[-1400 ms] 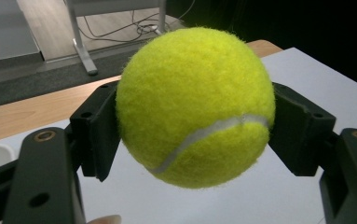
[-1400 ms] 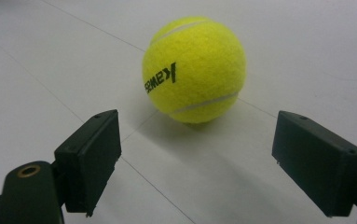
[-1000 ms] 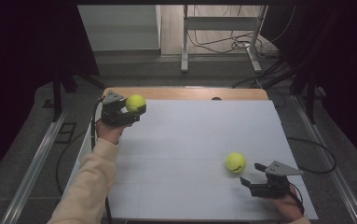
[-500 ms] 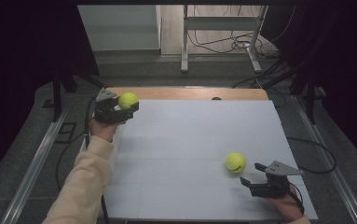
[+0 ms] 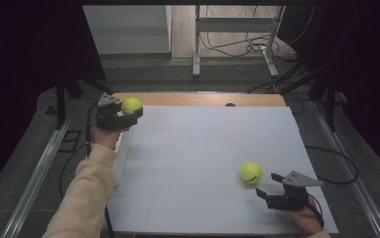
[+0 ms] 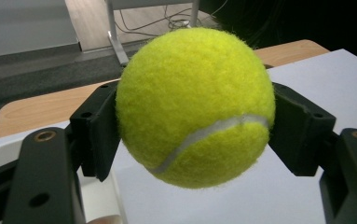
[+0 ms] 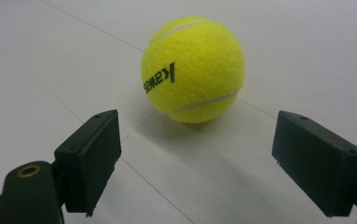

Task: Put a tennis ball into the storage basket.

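My left gripper is shut on a yellow tennis ball and holds it above the far left corner of the white table. In the left gripper view both black pads press the sides of that ball, which hangs clear of the surface. A second yellow tennis ball lies on the table near the front right. My right gripper stands open just behind it, jaws wide apart and off the ball, which sits a little beyond the pads.
The white table top ends in a wooden strip at the far edge. Beyond it are a grey floor, metal stand legs and loose cables. Metal rails run along both sides of the table.
My left hand has carried its ball a little to the left, toward the table's far left corner. The right gripper and the second ball have stayed put.
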A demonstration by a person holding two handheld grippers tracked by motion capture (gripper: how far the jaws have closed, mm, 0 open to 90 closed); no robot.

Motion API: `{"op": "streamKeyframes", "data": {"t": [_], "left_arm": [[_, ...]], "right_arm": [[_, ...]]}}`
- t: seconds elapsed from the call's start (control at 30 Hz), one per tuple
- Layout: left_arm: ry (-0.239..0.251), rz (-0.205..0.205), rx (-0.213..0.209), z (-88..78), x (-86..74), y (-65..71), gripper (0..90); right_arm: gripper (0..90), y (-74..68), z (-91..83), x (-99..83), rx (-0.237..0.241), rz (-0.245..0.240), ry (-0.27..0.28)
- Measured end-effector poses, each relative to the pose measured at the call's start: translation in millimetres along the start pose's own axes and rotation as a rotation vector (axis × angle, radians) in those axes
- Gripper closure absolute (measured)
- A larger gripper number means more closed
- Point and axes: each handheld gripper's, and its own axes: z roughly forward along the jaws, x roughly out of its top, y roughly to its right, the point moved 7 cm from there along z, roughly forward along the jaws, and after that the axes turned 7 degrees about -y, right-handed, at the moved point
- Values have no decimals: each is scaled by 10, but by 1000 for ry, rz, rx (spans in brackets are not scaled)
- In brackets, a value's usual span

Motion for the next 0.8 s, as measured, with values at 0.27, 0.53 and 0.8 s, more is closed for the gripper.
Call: {"op": "streamKeyframes", "data": {"t": [0.27,0.53,0.8], "left_arm": [[-6,-13,25,-40,-13,-126,265],[-13,-32,55,-77,-39,-268,265],[-22,-53,83,-126,-69,-402,265]], "right_arm": [[160,1,1,-1,-2,-1,-4],[160,-1,2,-1,-2,-2,-4],[161,-2,3,1,-3,-2,-5]]}}
